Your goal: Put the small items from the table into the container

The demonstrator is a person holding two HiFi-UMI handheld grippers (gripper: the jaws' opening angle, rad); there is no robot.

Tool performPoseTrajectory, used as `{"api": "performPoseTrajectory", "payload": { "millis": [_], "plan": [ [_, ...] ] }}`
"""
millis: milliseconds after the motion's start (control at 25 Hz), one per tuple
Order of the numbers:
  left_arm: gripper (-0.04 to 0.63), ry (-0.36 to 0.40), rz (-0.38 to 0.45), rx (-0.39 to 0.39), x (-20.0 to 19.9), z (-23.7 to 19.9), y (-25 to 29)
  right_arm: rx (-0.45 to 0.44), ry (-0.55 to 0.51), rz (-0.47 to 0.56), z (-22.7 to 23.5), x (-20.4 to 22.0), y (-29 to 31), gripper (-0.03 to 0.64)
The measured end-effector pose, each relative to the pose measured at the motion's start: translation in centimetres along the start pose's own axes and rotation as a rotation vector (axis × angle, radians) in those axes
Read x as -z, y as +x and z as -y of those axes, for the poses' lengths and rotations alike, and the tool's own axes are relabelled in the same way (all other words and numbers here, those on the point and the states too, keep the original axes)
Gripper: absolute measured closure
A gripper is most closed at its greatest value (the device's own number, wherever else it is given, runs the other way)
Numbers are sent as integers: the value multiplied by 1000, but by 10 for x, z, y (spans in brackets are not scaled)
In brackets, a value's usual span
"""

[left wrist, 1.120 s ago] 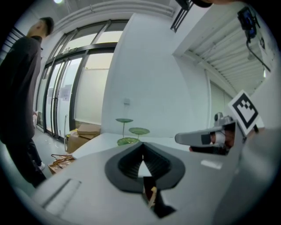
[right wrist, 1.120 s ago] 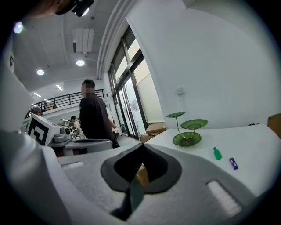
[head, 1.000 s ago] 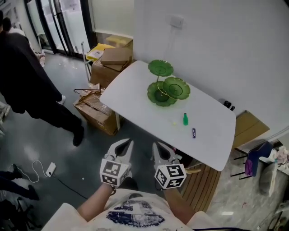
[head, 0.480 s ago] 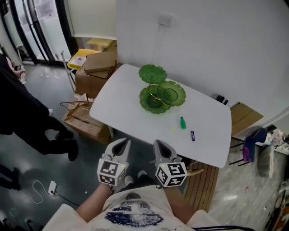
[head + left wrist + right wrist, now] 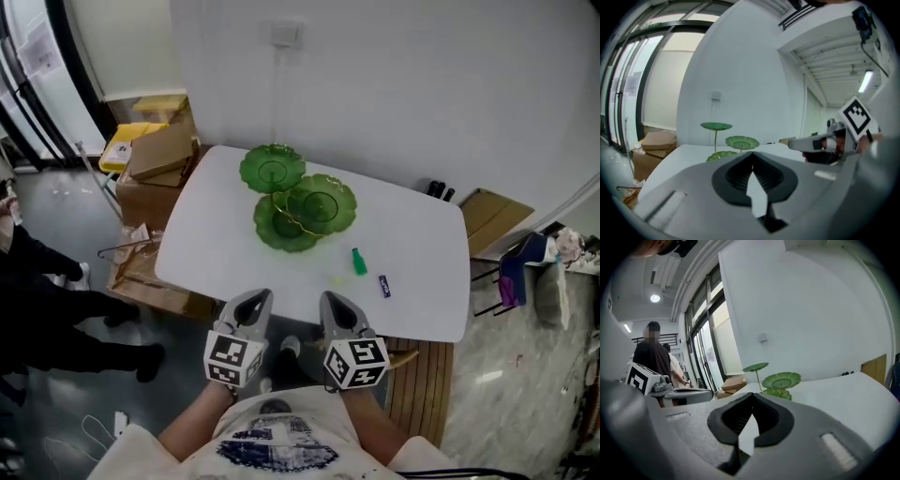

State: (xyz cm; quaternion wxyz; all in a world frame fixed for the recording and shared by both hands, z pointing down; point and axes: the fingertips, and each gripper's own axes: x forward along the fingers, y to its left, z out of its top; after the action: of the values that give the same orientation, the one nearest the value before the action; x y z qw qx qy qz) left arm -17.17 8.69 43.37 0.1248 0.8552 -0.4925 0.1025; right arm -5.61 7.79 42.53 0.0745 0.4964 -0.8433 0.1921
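The premises appeared to be a sparsely fitted office or workroom, not a home: a white counter stood against a bare wall, cardboard boxes were stacked on the grey floor, black-framed glazing ran alongside, and strip lights hung overhead.

A white worktop with rounded corners is carrying everything here. A green tiered dish stand is sitting on its far left part. Nearer the front edge, well apart from the stand, a small green piece is sitting, with a small dark piece lying just right of it and a pale yellow speck just left.
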Motion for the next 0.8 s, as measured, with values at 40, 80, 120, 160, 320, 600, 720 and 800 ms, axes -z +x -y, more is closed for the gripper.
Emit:
{"api": "performPoseTrajectory", "payload": {
  "millis": [40,80,120,160,320,600,720,800],
  "plan": [
    [606,9,-5,16,-2,0,12,15,8,3,10,-2,5,618],
    [606,15,-11,30,-5,1,25,28,16,5,21,-5,10,618],
    [606,20,-18,41,-7,1,37,39,24,8,31,-7,15,618],
    [604,23,-24,51,-8,2,49,49,32,9,41,-9,19,618],
    [606,40,-45,80,-17,6,92,75,57,10,76,-16,33,618],
    [605,84,-61,109,-27,19,141,109,76,28,129,-26,41,618],
    [606,93,-70,114,-27,24,152,136,80,36,149,-28,38,618],
    [605,97,-77,129,-26,31,158,158,86,37,160,-26,34,618]
  ]
}}
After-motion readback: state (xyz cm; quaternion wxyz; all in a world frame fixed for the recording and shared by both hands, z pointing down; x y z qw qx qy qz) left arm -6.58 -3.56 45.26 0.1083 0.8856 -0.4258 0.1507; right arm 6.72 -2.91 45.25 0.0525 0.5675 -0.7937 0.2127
